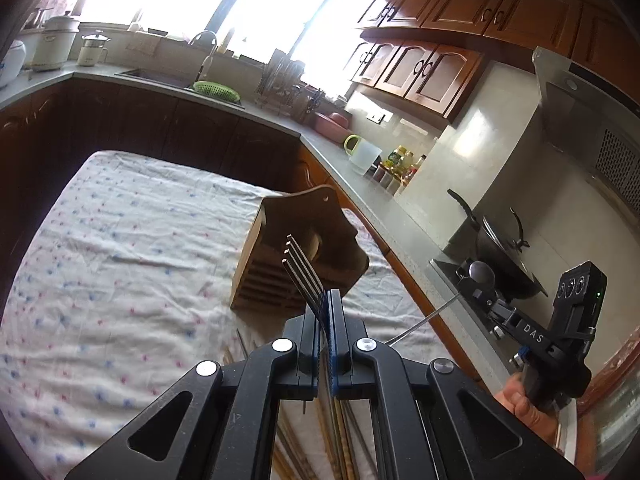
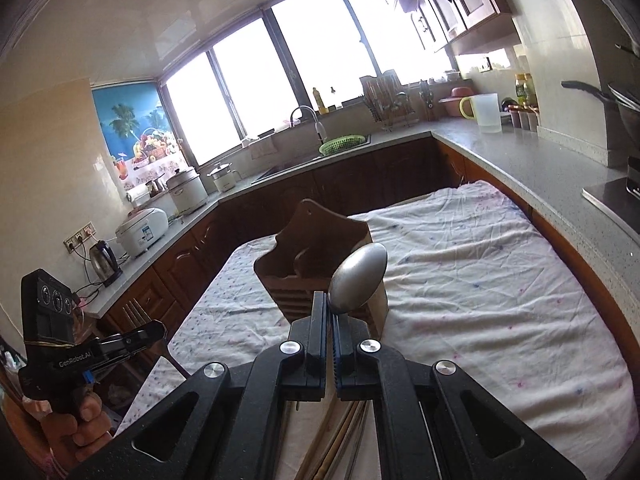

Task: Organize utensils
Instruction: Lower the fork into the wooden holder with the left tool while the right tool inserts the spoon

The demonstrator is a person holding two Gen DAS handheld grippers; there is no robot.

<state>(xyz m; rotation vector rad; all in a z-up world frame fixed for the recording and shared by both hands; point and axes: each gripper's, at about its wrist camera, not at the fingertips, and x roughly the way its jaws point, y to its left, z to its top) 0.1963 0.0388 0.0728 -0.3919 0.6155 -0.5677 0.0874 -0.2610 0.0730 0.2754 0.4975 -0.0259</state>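
Steel fork [image 1: 302, 265] is clamped in left gripper [image 1: 324, 300], tines up; spoon [image 2: 359, 278] is pinched by right gripper [image 2: 330, 314]; wooden holder [image 1: 296, 252] at 12 o'clock, ready for loading.

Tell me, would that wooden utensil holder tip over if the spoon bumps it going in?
Probably not easily: the wooden utensil holder stands on a broad base, though its tall back raises the risk. It sits on wrinkled cloth, so it may slide or rock. The spoon looks light.
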